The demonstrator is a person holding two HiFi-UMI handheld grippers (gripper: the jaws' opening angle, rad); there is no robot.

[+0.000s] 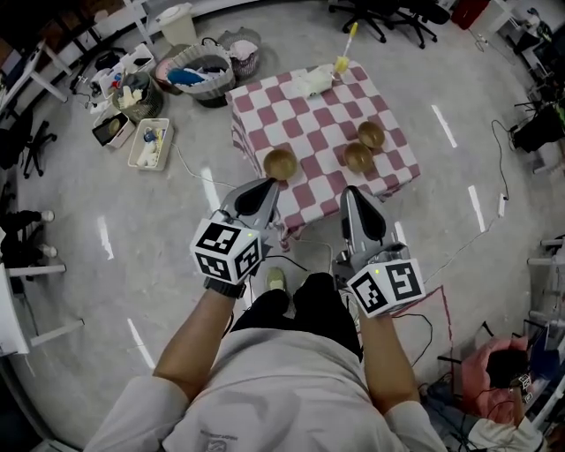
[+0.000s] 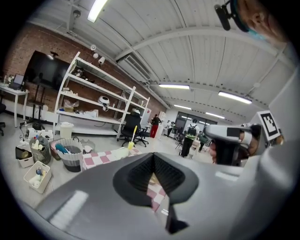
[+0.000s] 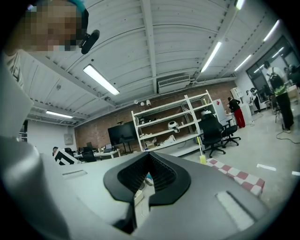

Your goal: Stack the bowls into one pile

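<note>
Three brown wooden bowls stand apart on the red-and-white checked table (image 1: pixel 309 124): one bowl (image 1: pixel 281 161) near the front left edge, a second bowl (image 1: pixel 358 157) at the front right, and a third bowl (image 1: pixel 371 134) just behind the second. My left gripper (image 1: pixel 268 184) is held in the air short of the table, just in front of the left bowl, jaws shut and empty. The right gripper (image 1: pixel 351 192) hovers beside it, also shut and empty. In the left gripper view the gripper (image 2: pixel 152 155) points at the checked cloth (image 2: pixel 101 158). The gripper in the right gripper view (image 3: pixel 149 154) points above the table's level.
A white object (image 1: pixel 313 82) and a yellow-handled brush (image 1: pixel 344 51) lie at the table's far edge. Baskets (image 1: pixel 199 71) and small bins (image 1: pixel 148 143) sit on the floor to the far left. Office chairs (image 1: pixel 388 16) stand beyond. Cables run over the floor by my feet.
</note>
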